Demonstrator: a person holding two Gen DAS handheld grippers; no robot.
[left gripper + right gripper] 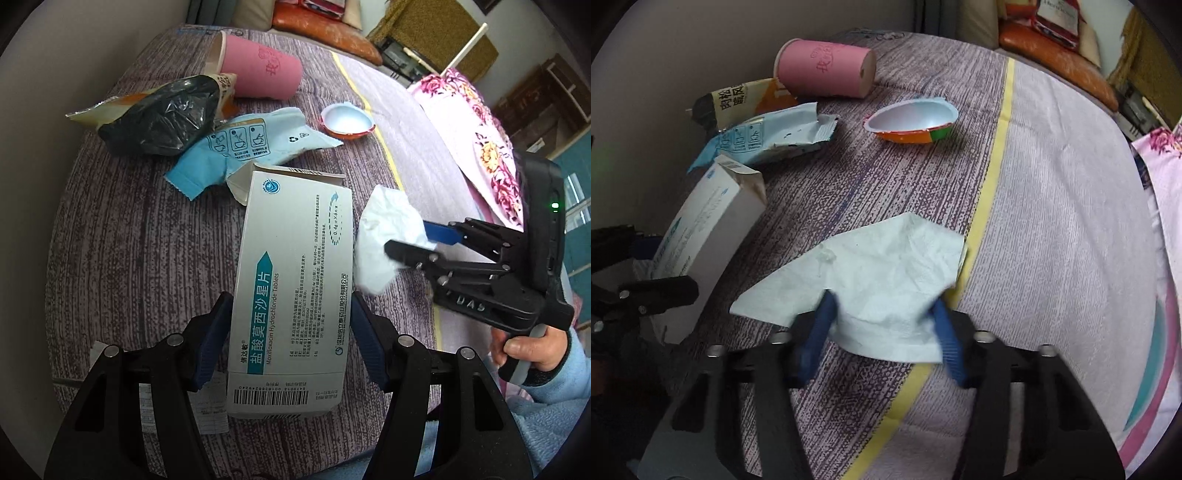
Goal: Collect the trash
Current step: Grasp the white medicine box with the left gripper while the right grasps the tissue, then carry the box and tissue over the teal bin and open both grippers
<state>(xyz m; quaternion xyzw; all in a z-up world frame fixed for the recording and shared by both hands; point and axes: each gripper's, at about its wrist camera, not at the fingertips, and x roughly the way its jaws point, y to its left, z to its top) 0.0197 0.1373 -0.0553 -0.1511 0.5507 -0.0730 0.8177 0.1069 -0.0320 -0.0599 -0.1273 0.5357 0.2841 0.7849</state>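
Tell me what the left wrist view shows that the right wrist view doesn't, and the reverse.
Left wrist only: the printed face and barcode of the medicine box in the left hand-held gripper, and the hand holding the other tool.
Right wrist only: the right hand-held gripper closed on the tissue from behind.
Both: pink cup, blue sachet, plastic shell.

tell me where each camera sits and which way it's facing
Left wrist: on the left hand-held gripper, looking forward across the striped purple bedspread; its blue pads flank the white medicine box; the person's right hand shows.
Right wrist: on the right hand-held gripper, facing the bed's far end; its pads pinch the crumpled white tissue.
Shared: box, tissue, pink paper cup, light blue torn sachet, and each sees the other gripper.
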